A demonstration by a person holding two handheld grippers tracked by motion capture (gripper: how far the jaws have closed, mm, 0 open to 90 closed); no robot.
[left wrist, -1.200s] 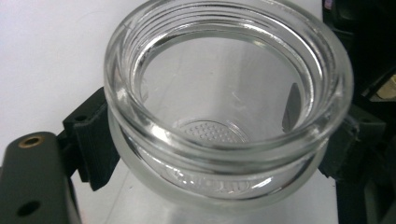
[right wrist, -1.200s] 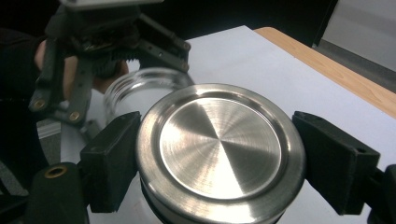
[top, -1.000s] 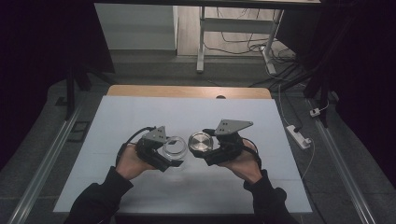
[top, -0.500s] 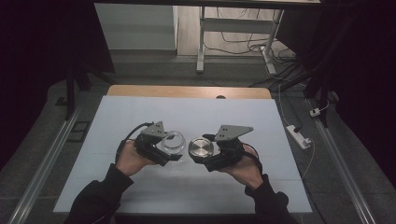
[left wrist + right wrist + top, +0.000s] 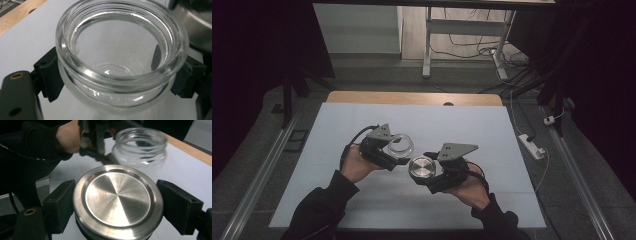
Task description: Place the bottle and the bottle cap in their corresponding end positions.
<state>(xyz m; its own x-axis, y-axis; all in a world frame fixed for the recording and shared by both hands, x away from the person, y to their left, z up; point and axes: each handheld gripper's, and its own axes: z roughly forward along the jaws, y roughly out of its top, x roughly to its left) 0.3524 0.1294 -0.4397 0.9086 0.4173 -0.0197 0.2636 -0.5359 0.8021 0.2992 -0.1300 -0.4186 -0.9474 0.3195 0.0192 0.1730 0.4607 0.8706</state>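
A clear glass jar (image 5: 400, 145) (image 5: 120, 62) with a threaded open mouth sits between the jaws of my left gripper (image 5: 396, 151), which is shut on it just below the rim; its black pads (image 5: 48, 72) press both sides. A round brushed-metal lid (image 5: 422, 168) (image 5: 117, 200) is clamped flat-side up in my right gripper (image 5: 428, 172), pads (image 5: 58, 205) against its edge. The lid hangs just right of and nearer to me than the jar (image 5: 140, 152), slightly apart from it, over the white table.
The white table top (image 5: 462, 125) has a wooden strip (image 5: 412, 98) along its far edge. A white power strip (image 5: 531, 145) lies on the floor to the right. A metal desk frame (image 5: 428, 40) and cables stand beyond the table.
My right gripper with the lid has drifted toward me and slightly down and left. The left gripper with the jar has stayed put.
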